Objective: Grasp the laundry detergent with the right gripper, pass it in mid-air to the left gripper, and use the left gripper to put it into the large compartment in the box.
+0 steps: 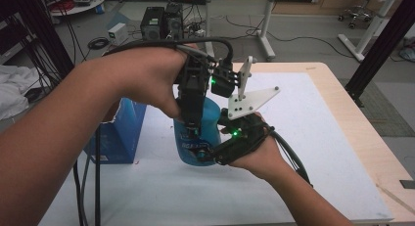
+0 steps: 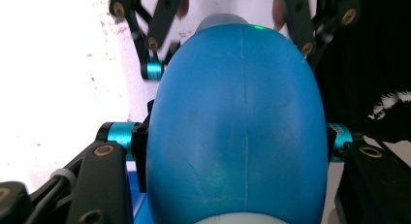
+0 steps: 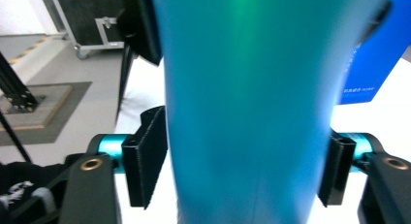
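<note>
We see both grippers clamped on the blue bottle (image 1: 203,133) over the white mat (image 1: 313,152): left gripper (image 1: 193,125) from above, right gripper (image 1: 220,147) low on its side. A blue box (image 1: 122,133) stands just left of the bottle.

Wooden tabletop (image 1: 342,113) is carrying a white mat (image 1: 303,152). Grey floor (image 1: 303,45) is lying beyond it, with black cables (image 1: 98,42) trailing across. Two black computer towers (image 1: 161,21) are standing near a white desk frame (image 1: 266,28). An office chair base (image 1: 359,13) is showing far right. A black flight case (image 3: 92,15) is sitting on casters.
</note>
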{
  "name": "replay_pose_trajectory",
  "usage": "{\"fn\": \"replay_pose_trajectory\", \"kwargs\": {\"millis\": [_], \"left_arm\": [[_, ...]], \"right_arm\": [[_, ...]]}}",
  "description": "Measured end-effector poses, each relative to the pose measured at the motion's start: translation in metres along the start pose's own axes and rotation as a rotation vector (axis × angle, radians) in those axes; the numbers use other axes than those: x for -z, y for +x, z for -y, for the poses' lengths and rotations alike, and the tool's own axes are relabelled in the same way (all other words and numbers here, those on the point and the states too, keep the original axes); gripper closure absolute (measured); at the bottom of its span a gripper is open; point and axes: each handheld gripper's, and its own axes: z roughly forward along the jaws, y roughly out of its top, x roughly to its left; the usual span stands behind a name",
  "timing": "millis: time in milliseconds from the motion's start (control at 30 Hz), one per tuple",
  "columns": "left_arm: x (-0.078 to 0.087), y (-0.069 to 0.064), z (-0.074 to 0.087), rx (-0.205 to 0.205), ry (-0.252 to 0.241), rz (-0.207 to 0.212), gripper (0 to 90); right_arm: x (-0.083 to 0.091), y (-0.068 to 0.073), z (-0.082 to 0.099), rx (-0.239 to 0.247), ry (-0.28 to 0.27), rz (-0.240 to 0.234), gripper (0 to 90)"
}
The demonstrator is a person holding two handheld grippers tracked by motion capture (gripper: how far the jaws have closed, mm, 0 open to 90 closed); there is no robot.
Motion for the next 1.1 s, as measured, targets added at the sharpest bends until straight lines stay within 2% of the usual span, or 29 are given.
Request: {"fn": "replay_pose_trajectory", "kwargs": {"millis": [67, 100, 200, 233, 267, 367, 467, 500, 533, 567, 633, 800, 833, 867, 900, 933, 1100], "left_arm": [[0.003, 0.001, 0.002, 0.005, 0.0, 0.002, 40.6], [0.006, 0.002, 0.006, 0.017, 0.0, 0.005, 40.6], [0.011, 0.003, 0.01, 0.031, -0.002, 0.006, 40.5], [0.016, 0.004, 0.015, 0.048, -0.004, 0.002, 40.5], [0.016, 0.004, 0.015, 0.048, -0.004, 0.002, 40.5], [0.027, 0.008, 0.026, 0.085, 0.002, -0.008, 40.5], [0.032, 0.01, 0.032, 0.101, 0.003, -0.011, 40.5], [0.037, 0.012, 0.037, 0.121, 0.01, -0.013, 40.5], [0.037, 0.012, 0.037, 0.121, 0.01, -0.013, 40.5], [0.039, 0.013, 0.04, 0.13, 0.01, -0.014, 40.5], [0.046, 0.015, 0.048, 0.16, 0.006, -0.017, 40.4], [0.057, 0.018, 0.059, 0.198, 0.0, -0.015, 40.4], [0.06, 0.019, 0.062, 0.213, -0.006, -0.014, 40.4], [0.064, 0.02, 0.065, 0.228, -0.007, -0.013, 40.4], [0.067, 0.021, 0.069, 0.239, -0.01, -0.016, 40.4], [0.071, 0.022, 0.072, 0.257, -0.014, -0.019, 40.3], [0.092, 0.026, 0.092, 0.35, -0.016, -0.027, 40.3]], "right_arm": [[0.002, 0.0, 0.0, 0.005, 0.007, 0.007, 26.8], [0.008, 0.001, -0.001, 0.009, 0.03, 0.016, 22.6], [0.018, 0.001, -0.004, 0.013, 0.052, 0.015, 19.5], [0.021, 0.001, -0.005, 0.014, 0.064, 0.026, 15.6], [0.024, 0.0, -0.005, 0.016, 0.08, 0.043, 13.6], [0.033, -0.002, -0.006, 0.02, 0.112, 0.054, 13.5], [0.038, -0.004, -0.008, 0.019, 0.129, 0.059, 12.1], [0.043, -0.005, -0.01, 0.019, 0.15, 0.062, 8.8], [0.045, -0.006, -0.011, 0.02, 0.164, 0.074, 2.1], [0.045, -0.006, -0.011, 0.02, 0.164, 0.074, 2.1], [0.051, -0.007, -0.016, 0.025, 0.198, 0.09, 2.0], [0.059, -0.008, -0.025, 0.043, 0.221, 0.096, 0.8], [0.062, -0.01, -0.028, 0.047, 0.246, 0.101, 0.6], [0.062, -0.01, -0.028, 0.047, 0.246, 0.101, 0.6], [0.067, -0.014, -0.03, 0.048, 0.263, 0.086, 0.7], [0.069, -0.014, -0.032, 0.052, 0.275, 0.1, 0.7], [0.079, -0.017, -0.039, 0.065, 0.306, 0.098, 0.7]]}}
